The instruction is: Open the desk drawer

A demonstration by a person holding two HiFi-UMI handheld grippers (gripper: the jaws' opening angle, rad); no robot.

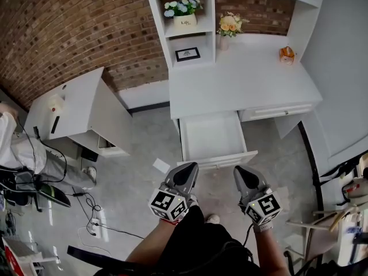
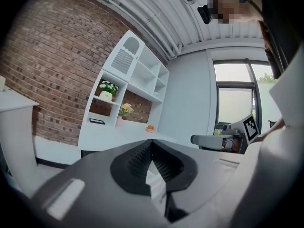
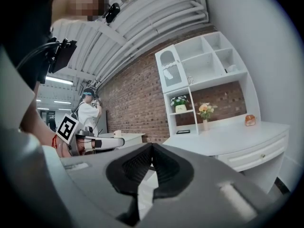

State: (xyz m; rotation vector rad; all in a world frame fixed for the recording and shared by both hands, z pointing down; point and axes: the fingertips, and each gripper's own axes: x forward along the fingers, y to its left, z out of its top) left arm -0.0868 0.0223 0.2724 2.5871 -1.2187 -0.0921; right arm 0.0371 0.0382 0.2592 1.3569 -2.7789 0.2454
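Observation:
The white desk [image 1: 241,79] stands against the brick wall. Its left drawer [image 1: 211,138] is pulled out towards me and looks empty; the right drawer [image 1: 276,111] is closed. My left gripper [image 1: 185,174] and right gripper [image 1: 244,175] hang side by side just short of the open drawer's front, apart from it, close to my body. Both are shut on nothing. In the left gripper view the left gripper [image 2: 152,144] points over the desk top [image 2: 109,136]. In the right gripper view the right gripper [image 3: 152,147] faces the desk [image 3: 223,137] and its closed drawer [image 3: 259,152].
A second white desk [image 1: 66,105] stands at the left, with a person [image 1: 14,145] beside it. Cables and a power strip [image 1: 92,226] lie on the floor, and a paper sheet [image 1: 161,165] lies near the drawer. Flower pots [image 1: 184,10], a frame [image 1: 187,54] and an orange object [image 1: 287,54] sit on the desk.

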